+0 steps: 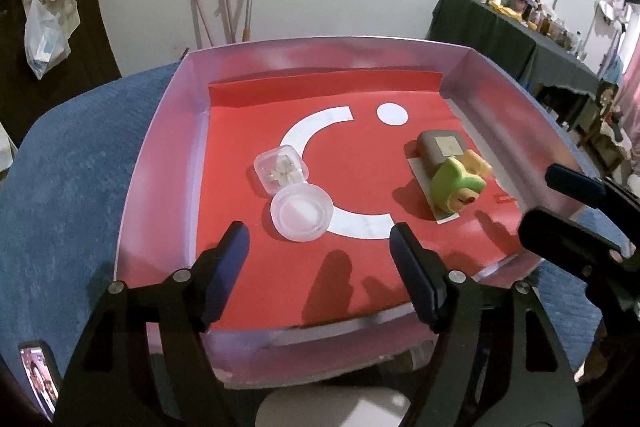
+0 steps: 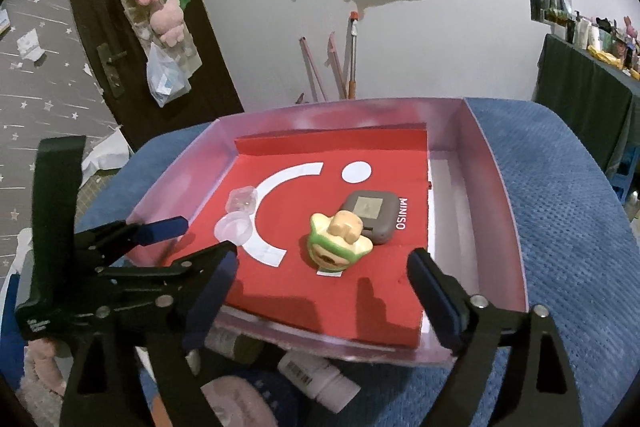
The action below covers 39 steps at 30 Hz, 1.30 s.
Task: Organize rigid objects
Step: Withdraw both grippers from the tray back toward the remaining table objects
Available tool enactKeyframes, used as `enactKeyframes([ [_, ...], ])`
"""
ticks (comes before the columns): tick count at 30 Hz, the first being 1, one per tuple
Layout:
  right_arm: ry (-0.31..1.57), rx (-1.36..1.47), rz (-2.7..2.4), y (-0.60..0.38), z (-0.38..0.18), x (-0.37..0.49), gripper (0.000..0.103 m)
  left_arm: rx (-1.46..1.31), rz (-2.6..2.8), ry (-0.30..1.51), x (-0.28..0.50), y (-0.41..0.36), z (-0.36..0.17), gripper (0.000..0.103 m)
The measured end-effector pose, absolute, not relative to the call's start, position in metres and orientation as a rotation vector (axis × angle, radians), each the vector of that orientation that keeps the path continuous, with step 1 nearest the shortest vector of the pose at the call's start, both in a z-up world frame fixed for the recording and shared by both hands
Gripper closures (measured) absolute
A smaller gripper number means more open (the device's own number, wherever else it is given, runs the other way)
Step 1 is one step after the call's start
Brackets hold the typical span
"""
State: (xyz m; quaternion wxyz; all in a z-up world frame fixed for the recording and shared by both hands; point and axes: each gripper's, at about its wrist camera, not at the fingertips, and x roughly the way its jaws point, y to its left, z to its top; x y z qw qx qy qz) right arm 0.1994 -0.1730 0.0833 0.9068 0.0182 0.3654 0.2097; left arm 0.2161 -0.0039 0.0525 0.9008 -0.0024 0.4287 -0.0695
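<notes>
Tray: a shallow pale-walled tray (image 1: 160, 131) sits on a blue textured cover (image 1: 72, 163); its floor is lined with a red sheet printed with a white arc and a white dot (image 1: 392, 114).
Left hand-held gripper: the left hand-held gripper (image 1: 320, 247) hangs over the tray's near edge, jaws spread wide, nothing between them.
Right hand-held gripper: the right hand-held gripper (image 2: 324, 273) is likewise over the near edge of the tray, jaws wide apart and empty; in the left wrist view it shows at the right side, above the tray's right wall.
Clear square case: a small clear square case (image 1: 282, 169) lies on the red sheet left of centre, small pale contents inside, too small to identify.
Round clear container: a round clear container (image 1: 302, 213) lies just in front of the square case, touching it or nearly so, partly over the white arc.
Green-and-yellow toy: a green-and-yellow toy figure (image 2: 340, 241) lies tipped over on the right half of the sheet, face toward the near edge.
Grey case: a flat grey rounded case (image 2: 370, 215) with a pale square on top lies just behind the toy, touching it, beside the word MINISO on the sheet.
Below the tray: a white bottle (image 2: 324, 379) lies under the near edge in the right wrist view.
Background: a dark door (image 2: 132, 27) hung with pink plush toys stands at left.
</notes>
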Motion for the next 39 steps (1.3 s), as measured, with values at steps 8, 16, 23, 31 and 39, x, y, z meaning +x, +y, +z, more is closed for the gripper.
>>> enactKeyframes([
  [8,0.711,0.077,0.449,-0.183,0.096,0.178,0.0,-0.016,-0.141,0.854,0.201,-0.001,0.064,0.031],
  [16,0.692,0.094,0.456,-0.184,0.102,0.165,0.0,0.023,-0.111,0.836,0.182,-0.006,0.072,0.031],
  [23,0.669,0.098,0.464,-0.186,0.108,0.152,0.0,0.071,-0.095,0.782,0.161,-0.015,0.08,0.018],
  [31,0.659,0.095,0.473,-0.188,0.111,0.14,0.0,0.025,-0.111,0.759,0.144,-0.01,0.085,0.006],
  [39,0.657,0.095,0.488,-0.189,0.111,0.128,0.0,0.003,-0.107,0.766,0.129,-0.006,0.084,0.005],
])
